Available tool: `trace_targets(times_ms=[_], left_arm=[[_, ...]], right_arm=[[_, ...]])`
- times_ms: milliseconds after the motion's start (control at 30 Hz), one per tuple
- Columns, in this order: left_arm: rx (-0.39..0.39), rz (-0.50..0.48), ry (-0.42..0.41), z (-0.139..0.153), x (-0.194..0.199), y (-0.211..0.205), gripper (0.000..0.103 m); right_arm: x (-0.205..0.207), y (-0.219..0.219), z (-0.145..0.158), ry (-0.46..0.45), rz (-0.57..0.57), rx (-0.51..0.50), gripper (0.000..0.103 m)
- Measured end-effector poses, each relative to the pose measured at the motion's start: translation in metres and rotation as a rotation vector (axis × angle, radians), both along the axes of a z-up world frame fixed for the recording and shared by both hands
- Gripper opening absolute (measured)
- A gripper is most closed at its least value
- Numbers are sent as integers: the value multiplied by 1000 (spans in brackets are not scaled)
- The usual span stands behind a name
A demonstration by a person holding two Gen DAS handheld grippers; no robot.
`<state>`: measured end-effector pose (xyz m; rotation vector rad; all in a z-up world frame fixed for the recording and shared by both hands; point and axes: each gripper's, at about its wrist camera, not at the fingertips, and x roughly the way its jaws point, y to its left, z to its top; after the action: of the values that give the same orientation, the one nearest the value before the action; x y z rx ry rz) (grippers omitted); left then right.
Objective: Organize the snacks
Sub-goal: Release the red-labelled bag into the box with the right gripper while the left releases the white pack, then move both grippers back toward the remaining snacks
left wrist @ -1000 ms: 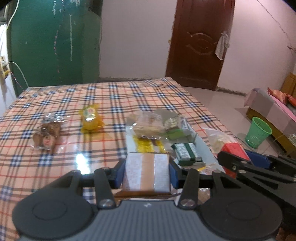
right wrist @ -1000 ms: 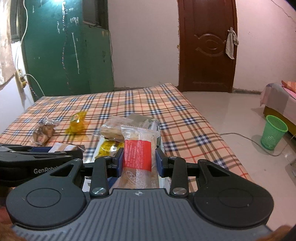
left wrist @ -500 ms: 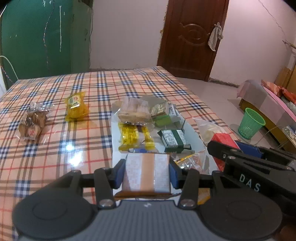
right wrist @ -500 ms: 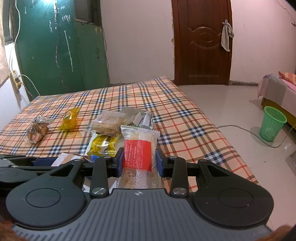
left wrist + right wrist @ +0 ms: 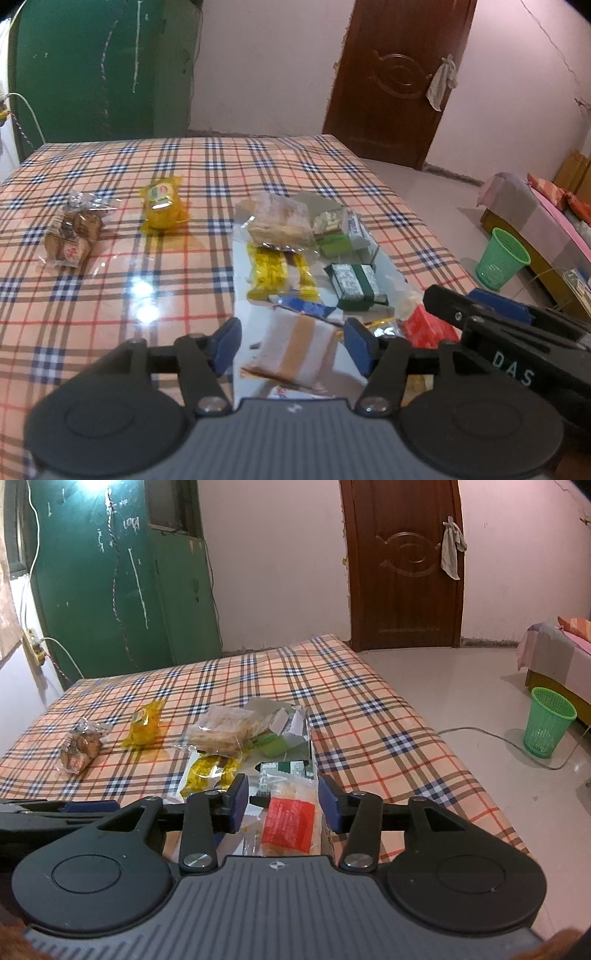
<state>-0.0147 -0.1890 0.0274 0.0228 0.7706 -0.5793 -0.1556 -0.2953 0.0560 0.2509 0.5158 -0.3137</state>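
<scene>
Between the blue pads of the left tool (image 5: 291, 345), a white packet with a tan stripe (image 5: 295, 354) is lying loose, tilted; the jaws, clamped on it half a second ago, are now standing spread apart and clear of it. Likewise, the right tool (image 5: 281, 799) is gaping around the clear packet with a red label (image 5: 290, 821), which it was pinching before. Both packets are thus resting released in the mirrored tray (image 5: 242, 291) on the plaid worktop (image 5: 110, 295), probably completing two placements. Farther along the tray are lying yellow bars (image 5: 277, 273), a green box (image 5: 354, 286) and bagged biscuits (image 5: 277, 221). Beyond, outside the tray, a yellow pouch (image 5: 162, 205) and a bag of cookies (image 5: 72, 236) are awaiting sorting.
</scene>
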Motion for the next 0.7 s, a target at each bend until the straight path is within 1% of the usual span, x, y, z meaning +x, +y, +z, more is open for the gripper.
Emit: trace_targets(times_ms=[133, 200, 267, 500, 700], left_arm=[[14, 33, -23, 7, 5, 8, 69], [26, 50, -39, 11, 7, 13, 71], [41, 63, -55, 13, 10, 18, 74], [57, 125, -73, 15, 19, 46, 75], [65, 169, -88, 16, 26, 65, 75]], right_arm=[[3, 4, 4, -5, 14, -6, 67], [6, 8, 6, -7, 25, -17, 74], [11, 12, 8, -13, 36, -26, 78], [33, 31, 8, 1, 93, -49, 88], [52, 48, 8, 6, 140, -54, 90]])
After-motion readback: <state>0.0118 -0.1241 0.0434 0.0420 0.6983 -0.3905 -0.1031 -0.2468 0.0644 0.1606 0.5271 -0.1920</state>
